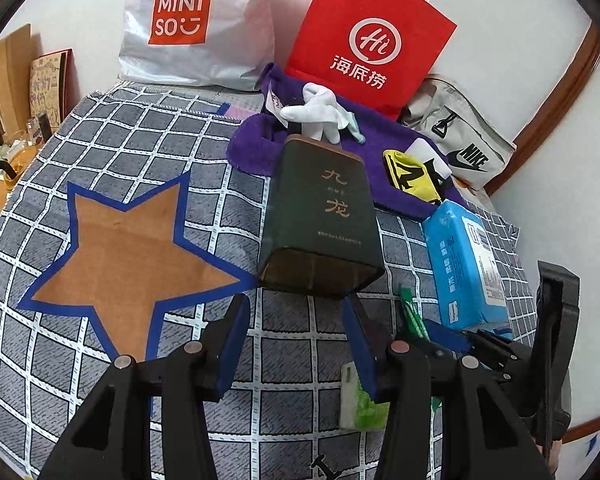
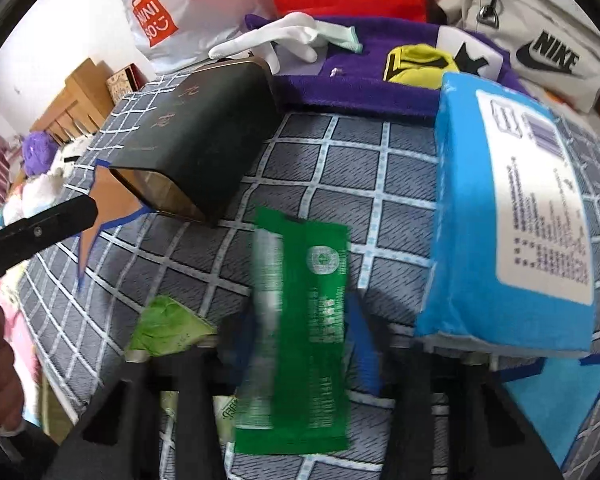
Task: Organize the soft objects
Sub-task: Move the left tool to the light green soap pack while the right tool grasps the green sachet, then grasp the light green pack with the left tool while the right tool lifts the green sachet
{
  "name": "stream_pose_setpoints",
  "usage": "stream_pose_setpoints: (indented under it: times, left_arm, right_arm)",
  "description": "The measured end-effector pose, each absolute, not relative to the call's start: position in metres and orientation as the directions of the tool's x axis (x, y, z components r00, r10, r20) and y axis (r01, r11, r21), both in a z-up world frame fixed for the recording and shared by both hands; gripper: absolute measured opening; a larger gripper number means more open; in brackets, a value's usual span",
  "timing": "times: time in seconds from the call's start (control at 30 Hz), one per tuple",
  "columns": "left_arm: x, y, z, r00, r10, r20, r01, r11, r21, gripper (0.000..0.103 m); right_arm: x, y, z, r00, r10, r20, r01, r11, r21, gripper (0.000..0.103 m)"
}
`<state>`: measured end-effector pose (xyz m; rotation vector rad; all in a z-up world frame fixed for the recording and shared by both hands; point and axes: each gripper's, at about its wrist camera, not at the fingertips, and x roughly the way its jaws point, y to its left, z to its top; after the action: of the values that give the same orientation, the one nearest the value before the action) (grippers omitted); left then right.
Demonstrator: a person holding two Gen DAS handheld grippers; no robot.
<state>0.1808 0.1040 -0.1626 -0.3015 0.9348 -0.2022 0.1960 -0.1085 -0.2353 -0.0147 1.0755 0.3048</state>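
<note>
Near: right gripper (image 2: 300,344) clenched on green sachet (image 2: 308,320), apparently for sorting; left gripper (image 1: 296,340) released, empty, over checked cloth (image 1: 100,128). Middle: dark tin (image 1: 320,224) lying flat, blue tissue pack (image 1: 466,264) right. Far: white glove (image 1: 320,110) on purple towel (image 1: 252,148), awaiting sorting.

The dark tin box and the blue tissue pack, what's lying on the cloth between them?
In the right wrist view, a green sachet lies between the dark tin box and the blue tissue pack.
</note>
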Motion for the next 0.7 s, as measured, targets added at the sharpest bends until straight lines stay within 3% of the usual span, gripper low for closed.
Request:
stream_pose_setpoints:
  times: [0.07, 0.27, 0.5, 0.7]
  left_arm:
    - [0.177, 0.103, -0.16, 0.585, -0.302, -0.753, 0.042, 0.938, -0.343, 0.046]
    - [0.168, 0.097, -0.153, 0.593, -0.288, -0.752, 0.047, 0.945, -0.325, 0.046]
    - [0.161, 0.069, -0.16, 0.552, -0.296, -0.779, 0.079, 0.949, -0.304, 0.047]
    - [0.157, 0.044, -0.174, 0.489, -0.329, -0.808, 0.137, 0.944, -0.301, 0.061]
  right_arm:
    - [0.194, -0.115, -0.233, 0.43, 0.27, -0.861, -0.258, 0.951, 0.17, 0.023]
    - [0.172, -0.13, -0.211, 0.459, 0.282, -0.843, -0.285, 0.945, 0.161, 0.023]
    - [0.132, -0.152, -0.211, 0.474, 0.209, -0.855, -0.33, 0.943, 0.047, 0.023]
    - [0.116, -0.183, -0.225, 0.474, 0.18, -0.862, -0.272, 0.961, 0.051, 0.024]
